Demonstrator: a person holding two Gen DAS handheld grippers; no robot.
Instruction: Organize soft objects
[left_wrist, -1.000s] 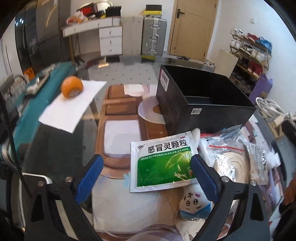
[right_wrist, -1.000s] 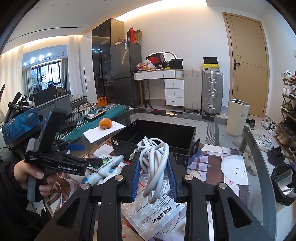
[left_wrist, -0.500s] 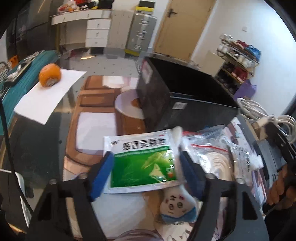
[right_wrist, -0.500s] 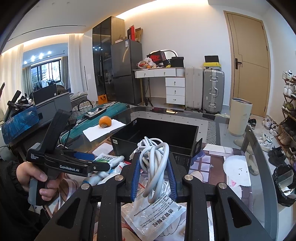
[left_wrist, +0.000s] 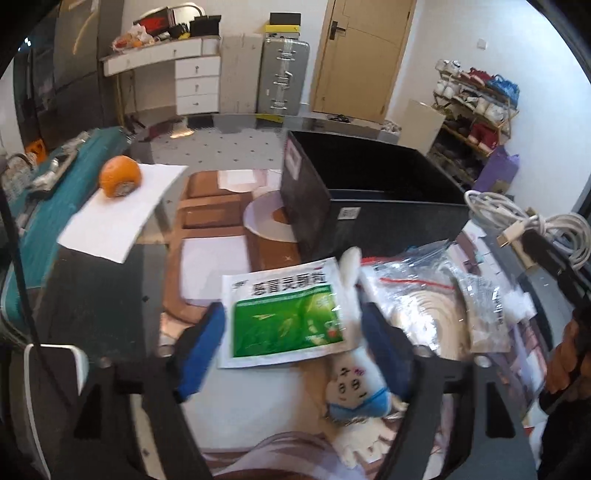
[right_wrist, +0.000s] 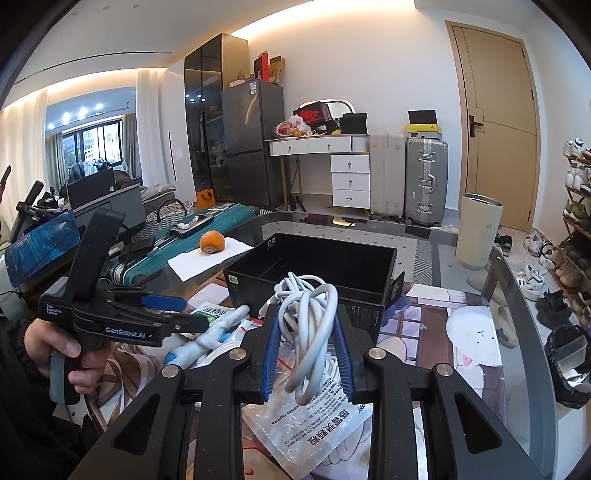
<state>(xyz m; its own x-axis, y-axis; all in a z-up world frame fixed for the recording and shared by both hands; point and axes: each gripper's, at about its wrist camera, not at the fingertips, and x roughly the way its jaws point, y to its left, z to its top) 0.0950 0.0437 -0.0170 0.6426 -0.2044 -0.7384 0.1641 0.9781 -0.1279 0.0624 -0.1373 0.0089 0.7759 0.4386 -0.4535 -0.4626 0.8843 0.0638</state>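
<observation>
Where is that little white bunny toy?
In the left wrist view, the bunny toy lies on the table by the green medicine packet, against the right finger of the open left tongs.

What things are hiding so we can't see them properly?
- Black box floor: right wrist view, hidden by its front wall and the white cable.
- Plush bunny body: left wrist view, partly under the green packet.
- Packet lettering: left wrist view, blurred.
</observation>
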